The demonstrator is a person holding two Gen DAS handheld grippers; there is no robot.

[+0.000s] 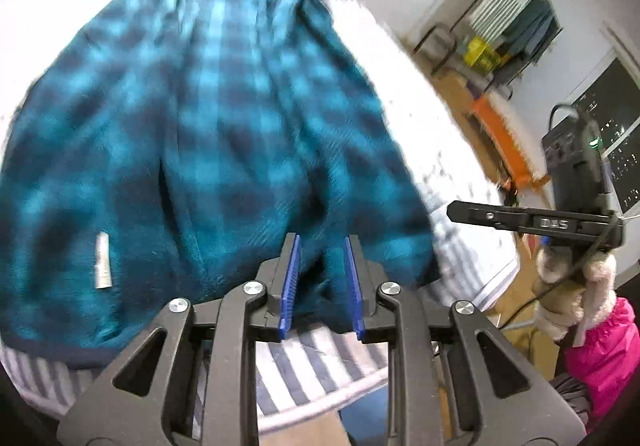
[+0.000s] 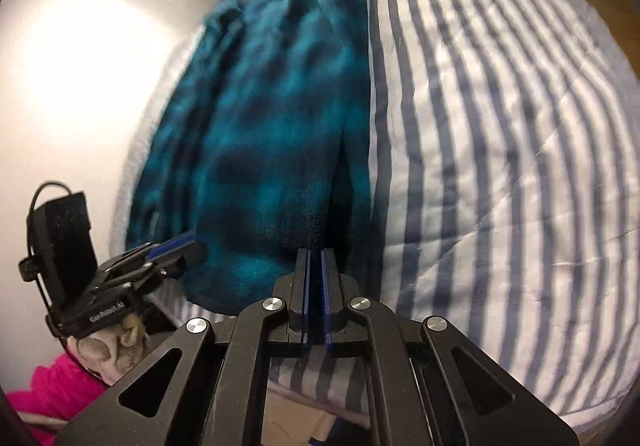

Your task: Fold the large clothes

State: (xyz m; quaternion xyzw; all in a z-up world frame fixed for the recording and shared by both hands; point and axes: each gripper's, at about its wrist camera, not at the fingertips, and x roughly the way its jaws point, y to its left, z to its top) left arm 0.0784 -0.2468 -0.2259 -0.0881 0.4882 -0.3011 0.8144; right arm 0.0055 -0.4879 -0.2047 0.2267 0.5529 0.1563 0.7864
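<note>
A teal and dark blue checked fleece jacket (image 1: 192,118) lies spread on a bed with a blue and white striped duvet (image 2: 500,150). My left gripper (image 1: 322,242) is at the jacket's near hem, and a bunched fold of fleece fills the gap between its blue pads (image 1: 290,278). My right gripper (image 2: 316,252) is shut on the hem's dark edge further right, with its pads almost together. Each gripper shows in the other's view: the right gripper (image 1: 472,212) at the right, the left gripper (image 2: 188,244) at the lower left. A white label (image 1: 103,260) is on the jacket.
A white wall (image 2: 80,66) runs along the bed's left side. Right of the bed are an orange object (image 1: 504,138), a radiator (image 1: 496,2) with a yellow box (image 1: 480,50) and a dark window (image 1: 612,118). A person's pink sleeve (image 1: 600,358) is at the lower right.
</note>
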